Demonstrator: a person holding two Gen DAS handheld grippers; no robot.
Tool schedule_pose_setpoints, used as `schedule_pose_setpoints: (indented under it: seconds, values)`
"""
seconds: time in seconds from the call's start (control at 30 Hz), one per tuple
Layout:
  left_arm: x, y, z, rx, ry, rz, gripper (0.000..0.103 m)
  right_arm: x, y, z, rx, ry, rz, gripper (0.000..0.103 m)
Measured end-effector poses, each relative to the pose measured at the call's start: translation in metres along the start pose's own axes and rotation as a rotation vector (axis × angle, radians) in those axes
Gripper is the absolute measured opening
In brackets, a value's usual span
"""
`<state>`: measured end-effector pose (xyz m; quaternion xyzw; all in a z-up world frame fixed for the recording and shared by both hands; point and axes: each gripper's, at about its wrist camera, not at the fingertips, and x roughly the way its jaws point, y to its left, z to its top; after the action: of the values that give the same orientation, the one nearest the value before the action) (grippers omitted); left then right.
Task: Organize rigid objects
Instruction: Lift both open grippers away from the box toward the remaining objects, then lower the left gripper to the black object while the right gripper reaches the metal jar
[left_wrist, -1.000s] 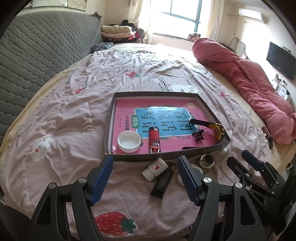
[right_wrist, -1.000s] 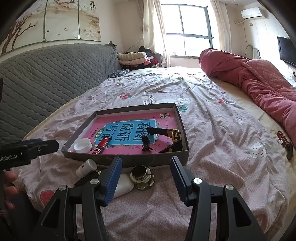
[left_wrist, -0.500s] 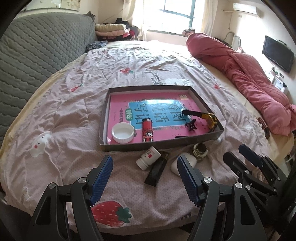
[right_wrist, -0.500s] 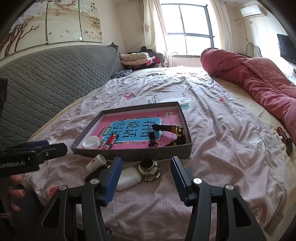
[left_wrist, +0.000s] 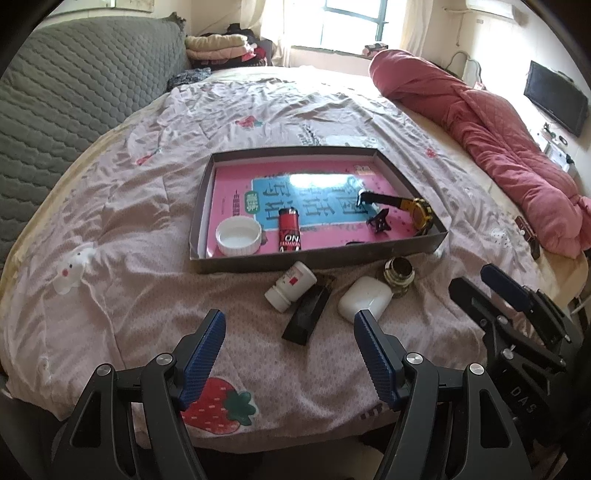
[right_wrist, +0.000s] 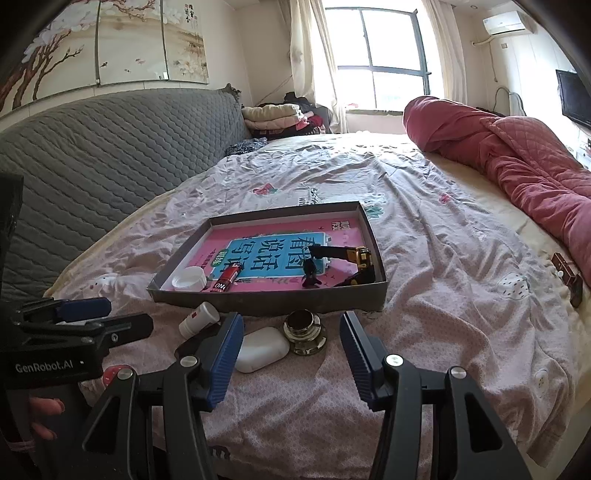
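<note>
Both grippers, left gripper (left_wrist: 288, 347) and right gripper (right_wrist: 291, 354), hovering spread, empty; white bottle (left_wrist: 291, 285), lying just before tray (left_wrist: 317, 254), risking rolling if nudged.

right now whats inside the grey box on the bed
The box holds a pink and blue book lining its floor, with a white lid, a red lighter, a black clip and a yellow-black watch on it. Whatever lies under the book is hidden.
</note>
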<state>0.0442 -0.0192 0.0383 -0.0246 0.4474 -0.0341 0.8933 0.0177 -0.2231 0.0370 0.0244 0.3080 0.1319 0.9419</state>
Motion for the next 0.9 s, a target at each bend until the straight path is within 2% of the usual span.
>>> schedule_pose_setpoints:
  seconds: [0.5,0.63,0.9]
  values:
    - [0.019,0.006,-0.018,-0.010,0.085,-0.003,0.074,0.005,0.003,-0.005,-0.034,0.035,0.003,0.054]
    - [0.022,0.004,-0.020,-0.004,0.091,0.004,0.074,0.007,0.003,-0.006,-0.037,0.043,0.004,0.054]
    - [0.033,0.003,-0.022,-0.009,0.100,-0.031,0.074,0.014,-0.001,-0.010,-0.021,0.072,-0.001,0.054]
